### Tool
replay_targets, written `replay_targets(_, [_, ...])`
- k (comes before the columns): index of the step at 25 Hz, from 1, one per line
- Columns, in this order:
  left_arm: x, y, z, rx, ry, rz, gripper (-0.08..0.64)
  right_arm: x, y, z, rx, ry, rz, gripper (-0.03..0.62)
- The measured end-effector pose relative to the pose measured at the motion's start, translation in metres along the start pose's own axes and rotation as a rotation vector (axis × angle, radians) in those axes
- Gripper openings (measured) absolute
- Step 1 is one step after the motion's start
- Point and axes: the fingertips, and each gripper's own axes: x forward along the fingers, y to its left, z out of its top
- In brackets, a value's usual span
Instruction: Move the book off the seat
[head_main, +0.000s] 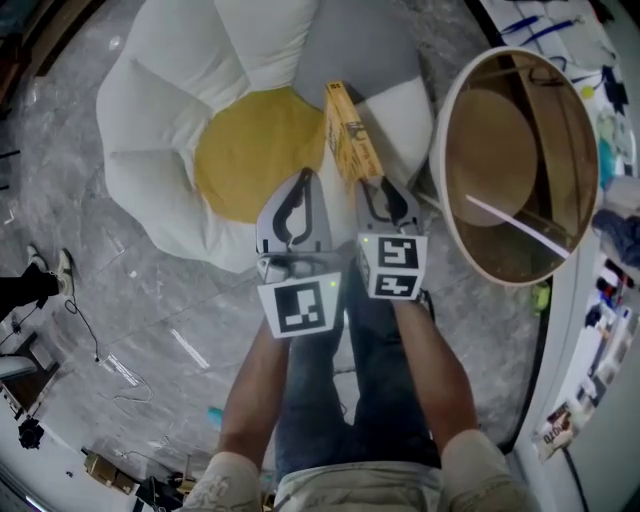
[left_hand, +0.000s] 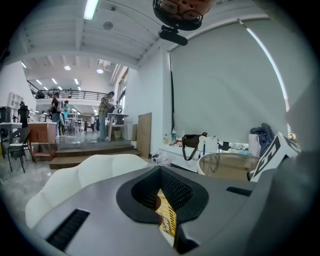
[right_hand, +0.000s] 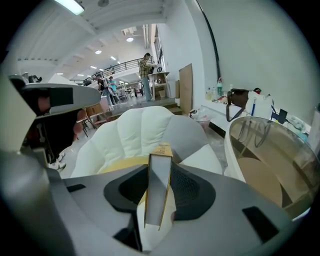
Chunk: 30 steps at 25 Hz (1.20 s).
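A thin yellow book (head_main: 350, 135) stands on edge above the flower-shaped seat (head_main: 160, 130), over the border between its yellow centre (head_main: 250, 150) and a white petal. My right gripper (head_main: 377, 188) is shut on the book's near end; in the right gripper view the book (right_hand: 157, 190) rises upright between the jaws of the right gripper (right_hand: 159, 172). My left gripper (head_main: 303, 180) hangs just left of it, jaws together and holding nothing. In the left gripper view, the left gripper (left_hand: 160, 170) shows a strip of the book (left_hand: 166, 217) through the gap in its jaws.
A round table with a white rim (head_main: 445, 215) stands close on the right, also in the right gripper view (right_hand: 235, 160). A counter with clutter (head_main: 610, 300) runs along the far right. The person's legs (head_main: 350, 400) are below the grippers. Someone's shoes (head_main: 50, 270) show at far left.
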Motion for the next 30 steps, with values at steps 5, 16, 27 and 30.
replay_targets(5, [-0.019, 0.015, 0.019, -0.019, -0.013, 0.028, 0.002, -0.018, 0.016, 0.024, -0.041, -0.024, -0.001, 0.140])
replay_targets(16, [-0.035, 0.036, 0.119, -0.016, -0.090, 0.085, 0.002, -0.085, 0.026, 0.147, -0.108, -0.176, -0.002, 0.137])
replay_targets(27, [-0.077, 0.044, 0.268, -0.011, -0.226, 0.080, 0.002, -0.196, 0.054, 0.294, -0.139, -0.390, -0.020, 0.135])
replay_targets(30, [-0.092, 0.046, 0.310, 0.009, -0.268, 0.077, 0.002, -0.233, 0.059, 0.332, -0.145, -0.452, -0.030, 0.135])
